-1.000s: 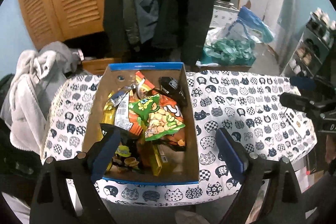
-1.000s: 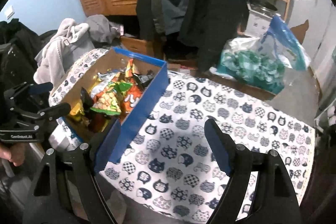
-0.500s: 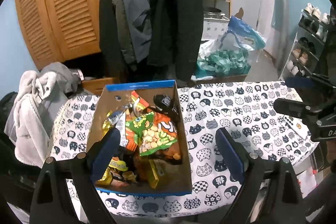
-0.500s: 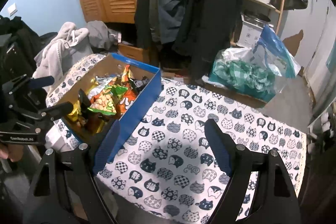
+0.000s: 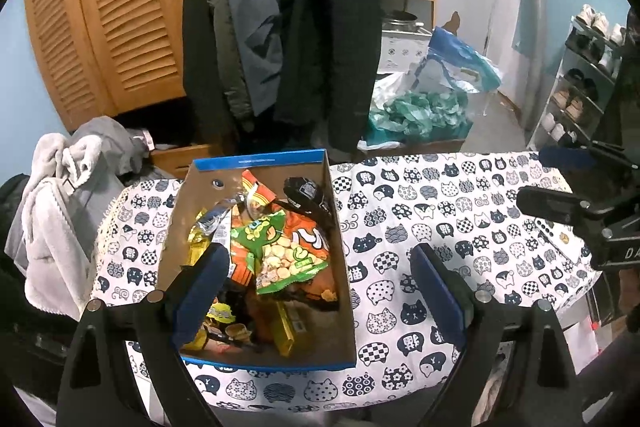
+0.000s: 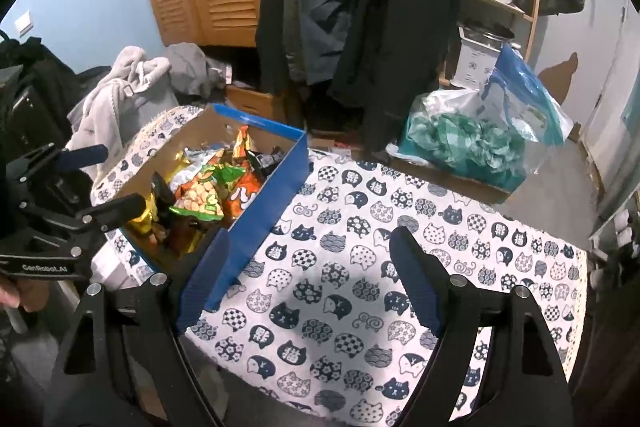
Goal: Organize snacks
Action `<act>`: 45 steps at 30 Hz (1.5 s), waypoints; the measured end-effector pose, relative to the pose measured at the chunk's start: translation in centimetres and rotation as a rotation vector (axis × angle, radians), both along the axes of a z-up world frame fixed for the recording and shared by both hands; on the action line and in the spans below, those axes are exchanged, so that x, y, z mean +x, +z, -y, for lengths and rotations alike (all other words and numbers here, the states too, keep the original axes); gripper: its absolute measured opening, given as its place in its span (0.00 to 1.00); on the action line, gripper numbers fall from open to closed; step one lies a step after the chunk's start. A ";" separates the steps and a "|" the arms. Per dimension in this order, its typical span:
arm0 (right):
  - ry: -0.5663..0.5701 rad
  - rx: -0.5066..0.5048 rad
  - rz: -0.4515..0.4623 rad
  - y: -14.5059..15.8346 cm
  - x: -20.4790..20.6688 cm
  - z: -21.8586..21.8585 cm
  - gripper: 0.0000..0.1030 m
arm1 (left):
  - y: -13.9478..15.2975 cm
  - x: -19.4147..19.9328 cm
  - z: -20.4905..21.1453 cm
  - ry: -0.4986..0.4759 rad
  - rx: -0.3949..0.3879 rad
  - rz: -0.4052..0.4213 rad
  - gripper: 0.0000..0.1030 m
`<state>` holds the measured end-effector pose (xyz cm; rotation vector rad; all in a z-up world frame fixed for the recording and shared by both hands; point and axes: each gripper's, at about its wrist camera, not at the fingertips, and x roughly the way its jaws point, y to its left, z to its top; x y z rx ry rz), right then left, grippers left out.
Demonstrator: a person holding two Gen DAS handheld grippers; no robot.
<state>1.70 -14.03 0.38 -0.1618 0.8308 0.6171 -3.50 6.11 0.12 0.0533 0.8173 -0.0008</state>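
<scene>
The left gripper (image 5: pixel 320 287), black-framed with blue rubber pads, hangs with its jaws spread wide and nothing between them. Its left pad overlaps the near left part of the open cardboard box with blue outer walls (image 5: pixel 342 267), while its right pad sits over bare cloth just right of the box. So the box lies straight ahead of and below this gripper, its long axis running away from the camera, nearly in line with the gripper's pointing direction.

Inside the box lies a loose heap of snack packets: a green bag printed with round crackers (image 5: pixel 280 251) on top near the middle, an orange bag (image 5: pixel 310 235) partly under it, gold-foil wrapped pieces (image 5: pixel 286 327) toward the near end, and a black pouch (image 5: pixel 306 193) at the far right corner.

The right gripper (image 6: pixel 312 283), of the same build, is likewise spread and empty. It hovers over the white tablecloth with navy cat faces (image 6: pixel 400 227), with the box off to its left; only its left pad overlaps the box's near blue corner. The left gripper is therefore the nearer one to the snacks.

All snacks in view already sit in the box and none lies on the cloth, which fits either a sorting yet to be made or a gathering already complete.

Against the frames a second ago, both views have pulled back and tilted up: more of the hanging coats and louvred wooden doors shows, and the box appears smaller and farther. The packets inside keep the same arrangement.
</scene>
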 end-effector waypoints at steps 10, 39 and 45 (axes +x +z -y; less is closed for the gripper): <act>-0.010 0.006 0.005 0.2 -0.1 0.2 0.79 | 0.1 -0.2 0.2 -0.001 0.019 0.011 0.91; 0.006 0.002 -0.006 0.0 -0.1 0.3 0.79 | 0.3 -0.5 0.4 -0.001 0.035 0.005 0.91; 0.006 0.001 -0.006 0.0 -0.1 0.3 0.79 | 0.1 -0.4 0.3 0.005 0.032 -0.004 0.91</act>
